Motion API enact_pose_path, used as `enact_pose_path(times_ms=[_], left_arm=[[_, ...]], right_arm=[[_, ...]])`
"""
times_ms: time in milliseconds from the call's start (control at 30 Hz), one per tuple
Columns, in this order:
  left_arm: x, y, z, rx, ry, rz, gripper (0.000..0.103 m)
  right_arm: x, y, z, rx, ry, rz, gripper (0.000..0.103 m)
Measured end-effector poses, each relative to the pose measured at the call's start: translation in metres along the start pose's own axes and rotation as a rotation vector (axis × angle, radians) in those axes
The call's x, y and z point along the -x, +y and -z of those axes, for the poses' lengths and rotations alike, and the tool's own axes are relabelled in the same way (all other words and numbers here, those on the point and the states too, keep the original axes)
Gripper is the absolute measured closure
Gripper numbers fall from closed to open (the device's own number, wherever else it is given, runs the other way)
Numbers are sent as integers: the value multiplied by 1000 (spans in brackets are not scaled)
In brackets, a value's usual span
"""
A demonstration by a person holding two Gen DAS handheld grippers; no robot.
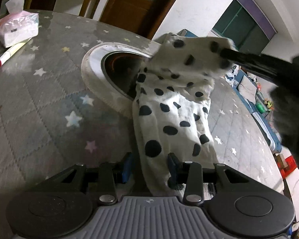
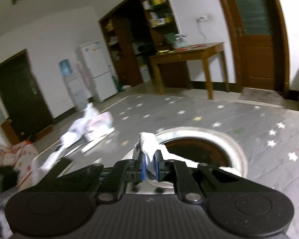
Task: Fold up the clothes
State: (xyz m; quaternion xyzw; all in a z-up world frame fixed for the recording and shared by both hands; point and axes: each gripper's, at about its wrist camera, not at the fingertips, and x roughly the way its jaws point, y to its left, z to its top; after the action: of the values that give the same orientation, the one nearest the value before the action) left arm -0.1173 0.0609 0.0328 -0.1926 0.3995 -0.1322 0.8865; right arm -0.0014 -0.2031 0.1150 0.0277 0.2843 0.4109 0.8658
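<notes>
Left tool (image 1: 151, 166): blue pads stood apart, narrow-to-middling gap. The spotted garment (image 1: 173, 119) ran down between them; the right pad touched the cloth, the left pad stood clear of it, so no pinch on this side.

Right tool (image 2: 149, 166): pads closed tight on a bunched white fold of the garment (image 2: 148, 145), which stuck up above the pads. In the left wrist view the same tool (image 1: 221, 56) came in from the right as a black finger, holding the garment's far end lifted off the table (image 1: 49, 99).

Garment: white with black spots, near end lying on the table, far end raised, partly over the round dark opening with a white rim (image 1: 101, 63) in the table's middle.

Table cover: grey with pale stars. At its far left lay a tissue pack (image 1: 18, 27) and, just beside it, a red-capped marker (image 1: 12, 52).

Right wrist view blurred.
</notes>
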Motion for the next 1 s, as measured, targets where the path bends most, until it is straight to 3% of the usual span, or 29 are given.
enact_pose_path(times_ms=[233, 400, 567, 700, 900, 1000], left_arm=[[7, 6, 8, 16, -13, -2, 62], [17, 8, 10, 21, -33, -17, 62], [33, 17, 10, 38, -64, -48, 60], [42, 27, 7, 59, -96, -75, 60], [46, 24, -1, 61, -132, -64, 60], [48, 15, -5, 35, -147, -39, 60]], right_arm=[[40, 63, 48, 160, 39, -125, 95], [42, 92, 97, 350, 160, -134, 89], [53, 92, 111, 346, 242, -173, 81], [62, 86, 104, 312, 236, -229, 76], [50, 83, 94, 285, 201, -135, 72], [36, 84, 92, 260, 193, -131, 72]])
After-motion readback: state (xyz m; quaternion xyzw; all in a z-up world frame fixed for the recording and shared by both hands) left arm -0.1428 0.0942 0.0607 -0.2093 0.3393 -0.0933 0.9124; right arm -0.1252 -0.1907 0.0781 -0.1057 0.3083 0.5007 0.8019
